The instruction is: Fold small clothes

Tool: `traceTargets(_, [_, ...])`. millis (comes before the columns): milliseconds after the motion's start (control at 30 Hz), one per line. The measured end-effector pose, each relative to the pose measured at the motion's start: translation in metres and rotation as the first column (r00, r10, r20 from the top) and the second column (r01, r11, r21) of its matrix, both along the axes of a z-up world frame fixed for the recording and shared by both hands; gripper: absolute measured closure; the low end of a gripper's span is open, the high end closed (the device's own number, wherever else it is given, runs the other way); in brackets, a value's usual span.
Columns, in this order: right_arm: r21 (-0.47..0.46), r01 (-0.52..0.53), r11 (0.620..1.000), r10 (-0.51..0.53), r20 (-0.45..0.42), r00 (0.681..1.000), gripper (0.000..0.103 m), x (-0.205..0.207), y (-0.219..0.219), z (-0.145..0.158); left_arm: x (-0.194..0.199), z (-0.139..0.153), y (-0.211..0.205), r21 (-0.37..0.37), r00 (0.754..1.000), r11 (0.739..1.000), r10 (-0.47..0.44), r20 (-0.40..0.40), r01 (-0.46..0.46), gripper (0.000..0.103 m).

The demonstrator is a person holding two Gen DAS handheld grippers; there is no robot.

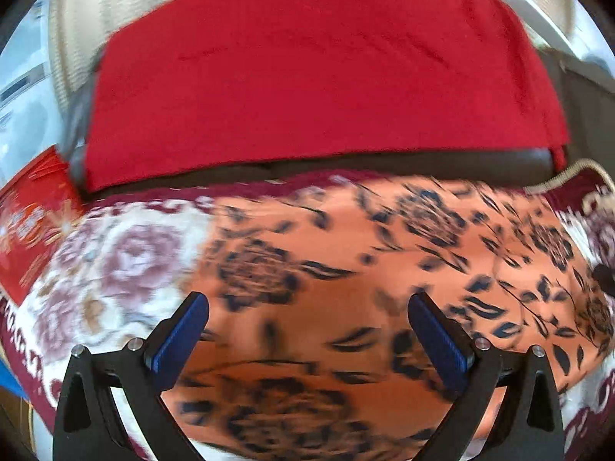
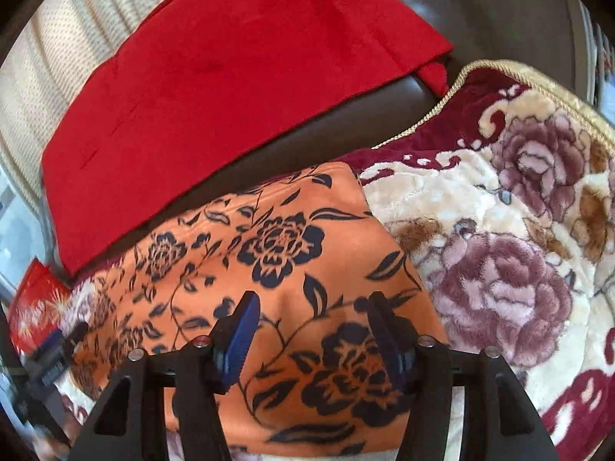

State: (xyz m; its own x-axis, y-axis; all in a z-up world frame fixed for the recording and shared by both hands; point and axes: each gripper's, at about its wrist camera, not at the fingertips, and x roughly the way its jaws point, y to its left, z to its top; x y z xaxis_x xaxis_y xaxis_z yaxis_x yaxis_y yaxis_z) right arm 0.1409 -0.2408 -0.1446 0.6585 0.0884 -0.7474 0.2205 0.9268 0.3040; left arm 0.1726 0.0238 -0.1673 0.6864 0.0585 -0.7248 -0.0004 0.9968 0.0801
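Observation:
An orange garment (image 1: 346,269) with a dark flower print lies spread flat on a plush floral blanket (image 1: 115,261). My left gripper (image 1: 309,303) hovers over its near part, jaws wide open and nothing between the blue pads; this view is blurred. In the right wrist view the orange garment (image 2: 288,230) shows a neat straight right edge. My right gripper (image 2: 313,303) stands over the garment's near half, partly open, with the cloth beneath the fingers and not pinched. The left gripper (image 2: 54,349) shows blurred at the lower left, by the garment's left end.
A plain red cloth (image 2: 230,96) drapes over the dark leather sofa (image 2: 499,11) just behind the garment. A red printed packet (image 2: 34,303) lies at the far left. The blanket (image 2: 499,269) with its gold cord edge stretches to the right.

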Motion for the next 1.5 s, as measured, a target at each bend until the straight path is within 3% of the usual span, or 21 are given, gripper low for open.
traceTargets(100, [0.067, -0.001, 0.998, 0.007, -0.083, 0.997, 0.04, 0.019, -0.005, -0.022, 0.016, -0.027, -0.028, 0.009, 0.99, 0.999, -0.033, -0.14, 0.034, 0.0])
traceTargets(167, [0.089, 0.02, 0.996, -0.009, -0.124, 0.992, 0.04, 0.023, -0.006, -0.035, 0.023, -0.041, -0.03, 0.002, 0.983, 1.0, -0.02, -0.183, 0.021, 0.0])
traceTargets(233, [0.088, 0.021, 0.996, -0.01, -0.116, 0.993, 0.037, 0.02, -0.005, -0.034, 0.02, -0.04, -0.029, -0.02, 0.99, 1.0, -0.009, -0.141, 0.007, 0.0])
traceTargets(433, [0.114, 0.01, 0.993, 0.001, -0.096, 0.995, 0.037, 0.015, -0.012, -0.029, 0.027, -0.04, -0.024, -0.019, 0.987, 0.999, -0.036, -0.157, 0.033, 0.0])
traceTargets(667, [0.081, -0.019, 0.997, 0.017, 0.029, 0.999, 0.037, -0.001, -0.009, 0.001, 0.008, -0.005, -0.004, 0.027, 0.999, 0.999, 0.037, 0.006, -0.037, 0.0])
traceTargets(733, [0.077, -0.035, 0.996, 0.033, 0.029, 0.999, 0.037, -0.003, -0.004, 0.003, 0.006, -0.01, 0.005, 0.033, 0.998, 0.998, 0.058, -0.009, -0.057, 0.0])
traceTargets(833, [0.097, -0.078, 0.992, 0.081, -0.035, 0.996, 0.037, 0.003, 0.011, -0.011, 0.014, -0.036, 0.013, 0.071, 0.991, 0.996, 0.065, -0.117, -0.057, 0.0])
traceTargets(900, [0.107, -0.079, 0.991, 0.088, -0.082, 0.993, 0.037, 0.006, 0.016, -0.021, 0.013, -0.036, 0.021, 0.005, 0.991, 0.998, 0.059, -0.117, -0.059, 0.0])
traceTargets(1000, [0.049, -0.081, 0.996, 0.084, -0.054, 0.995, 0.036, 0.005, 0.025, -0.014, 0.014, -0.027, 0.029, -0.029, 0.991, 0.997, 0.065, -0.113, -0.069, 0.0])
traceTargets(1100, [0.052, -0.078, 0.996, 0.078, 0.015, 0.997, 0.036, 0.002, 0.028, -0.002, 0.009, -0.011, 0.035, -0.032, 0.997, 0.997, 0.07, -0.023, -0.07, 0.0])
traceTargets(1200, [0.027, -0.078, 0.997, 0.077, 0.041, 0.996, 0.037, 0.003, 0.037, 0.003, 0.01, -0.006, 0.036, -0.007, 0.997, 0.997, 0.078, -0.007, -0.078, 0.0])
traceTargets(1267, [0.057, -0.081, 0.995, 0.08, 0.017, 0.997, 0.036, 0.007, 0.037, -0.004, 0.016, -0.011, 0.038, -0.008, 0.995, 0.996, 0.092, -0.033, -0.092, 0.0])
traceTargets(1367, [0.096, -0.066, 0.993, 0.073, -0.075, 0.995, 0.036, 0.019, 0.039, -0.022, 0.025, -0.03, 0.037, 0.009, 0.985, 0.996, 0.092, -0.148, -0.092, 0.0])
traceTargets(1500, [0.096, -0.073, 0.993, 0.076, -0.026, 0.997, 0.036, 0.014, 0.039, -0.014, 0.022, -0.027, 0.042, -0.017, 0.988, 0.996, 0.089, -0.122, -0.092, 0.0])
